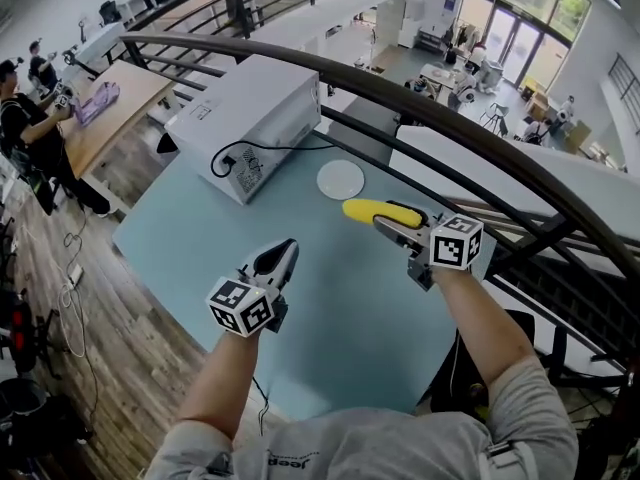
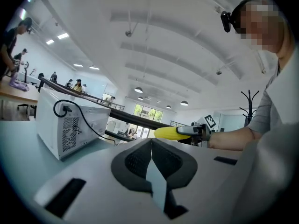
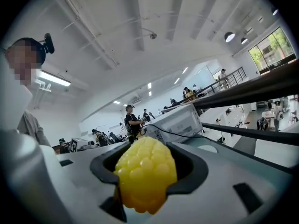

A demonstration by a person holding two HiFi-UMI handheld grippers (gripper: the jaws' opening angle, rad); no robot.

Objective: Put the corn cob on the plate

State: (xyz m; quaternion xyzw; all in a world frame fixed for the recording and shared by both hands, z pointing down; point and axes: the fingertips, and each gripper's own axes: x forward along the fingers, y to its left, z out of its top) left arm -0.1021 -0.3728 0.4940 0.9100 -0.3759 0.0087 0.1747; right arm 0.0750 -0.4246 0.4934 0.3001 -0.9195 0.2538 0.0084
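Observation:
My right gripper (image 1: 393,221) is shut on a yellow corn cob (image 1: 372,210), which sticks out leftward past the jaws. The cob hangs over the table just near-right of the small white plate (image 1: 341,179), which has nothing on it. In the right gripper view the cob (image 3: 145,178) fills the jaws and the plate (image 3: 210,149) shows beyond it. My left gripper (image 1: 283,251) is lower left over the table, jaws shut together with nothing between them. From the left gripper view (image 2: 151,143) the cob (image 2: 170,132) shows at the right.
A white box-shaped appliance (image 1: 245,118) with a black cable (image 1: 262,148) stands at the table's far left, close to the plate. The light-blue table (image 1: 200,228) ends at a dark railing (image 1: 470,133) behind and to the right. People work at benches in the distance.

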